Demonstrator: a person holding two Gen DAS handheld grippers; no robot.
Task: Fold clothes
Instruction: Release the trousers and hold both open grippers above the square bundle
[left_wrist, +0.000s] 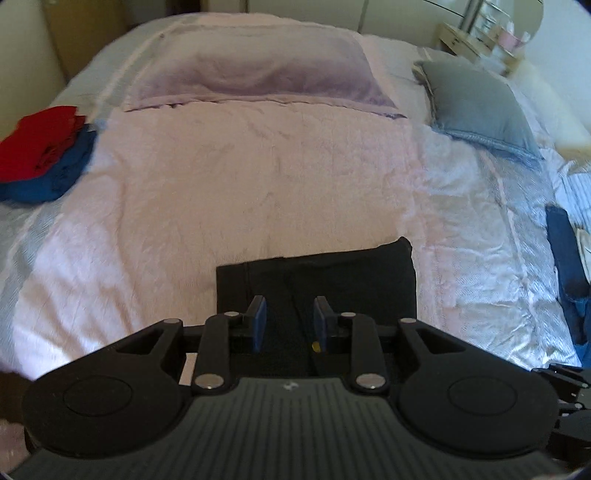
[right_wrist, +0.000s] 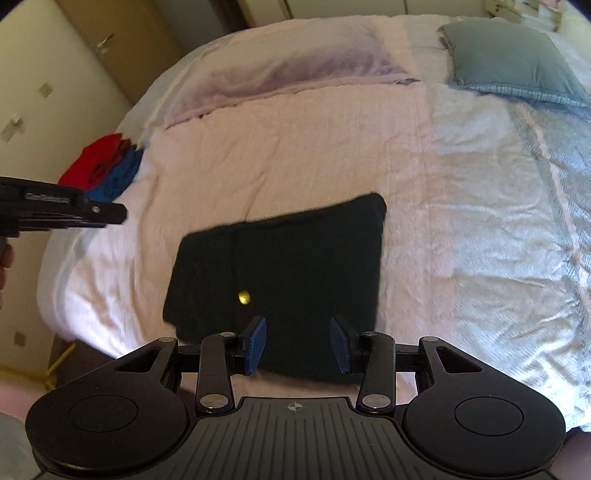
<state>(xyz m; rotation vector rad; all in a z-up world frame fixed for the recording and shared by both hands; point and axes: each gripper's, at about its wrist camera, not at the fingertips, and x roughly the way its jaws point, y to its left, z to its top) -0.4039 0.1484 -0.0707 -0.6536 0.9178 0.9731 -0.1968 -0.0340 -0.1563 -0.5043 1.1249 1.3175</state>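
**Black garment folded flat on the bed**

On my far left a red and blue pile (left_wrist: 40, 155) sat on the bed (left_wrist: 258, 177). My left gripper (left_wrist: 289, 321) hung over the folded black garment (right_wrist: 280, 273), jaws parted and empty. My right gripper (right_wrist: 298, 341) hung likewise, wider open, holding nothing.

The left black two-finger gripper with blue pads (left_wrist: 289, 323) sits at the lower centre of its own view, fingers parted with a clear gap between them. The right black two-finger gripper with blue pads (right_wrist: 297, 345) is likewise at lower centre of its view, fingers spread wider. In the right view, the left gripper's dark body juts in from the left edge, with part of a person's hand (right_wrist: 5, 264) beneath it.
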